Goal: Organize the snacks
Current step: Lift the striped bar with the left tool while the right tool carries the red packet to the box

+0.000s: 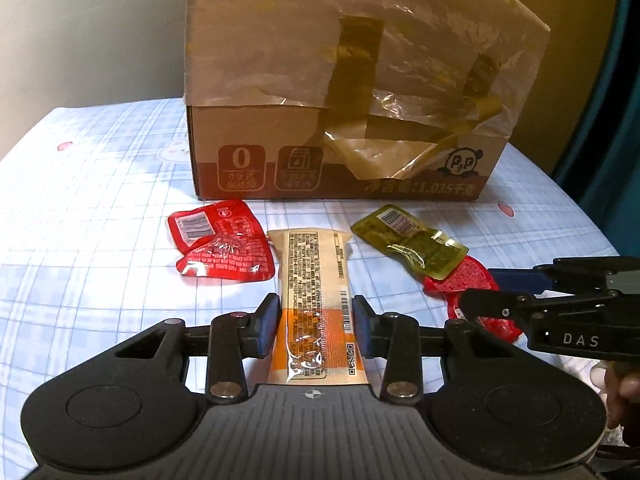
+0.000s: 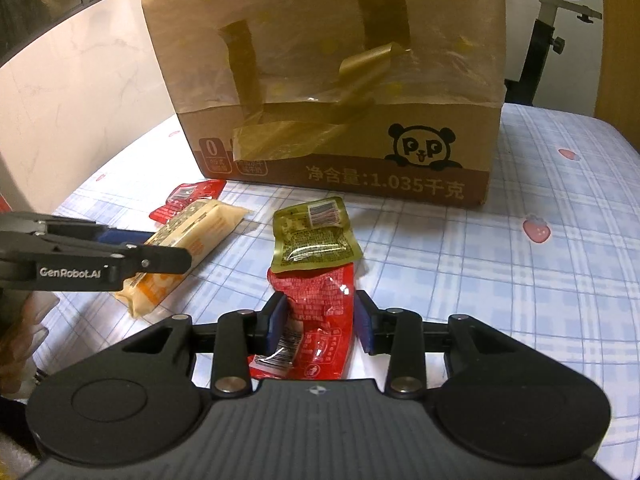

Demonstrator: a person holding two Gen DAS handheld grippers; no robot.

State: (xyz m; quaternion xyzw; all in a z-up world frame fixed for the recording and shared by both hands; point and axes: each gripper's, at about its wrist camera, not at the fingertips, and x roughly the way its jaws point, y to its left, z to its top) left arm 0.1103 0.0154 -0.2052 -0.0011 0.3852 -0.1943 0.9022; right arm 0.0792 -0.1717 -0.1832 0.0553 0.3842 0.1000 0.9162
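Note:
A long orange-and-cream snack bar [image 1: 314,272] lies on the checked sheet, and the blue pads of my left gripper [image 1: 316,312] press on both its sides. The right wrist view shows the same bar [image 2: 200,228] under the left gripper [image 2: 160,248]. My right gripper [image 2: 320,312] is shut on a crinkled red packet [image 2: 320,300], whose far end lies under a green packet [image 2: 312,236]. From the left wrist view the right gripper [image 1: 480,292] is seen on that red packet [image 1: 468,280], beside the green packet [image 1: 412,240]. Two more red packets [image 1: 224,244] lie left of the bar.
A big taped cardboard box [image 1: 280,168] with a panda logo [image 2: 420,144] stands just behind the snacks. The blue checked sheet [image 2: 520,280] runs wide to the right. A black stand [image 2: 540,40] rises behind the box. A person's hand [image 1: 624,396] holds the right gripper.

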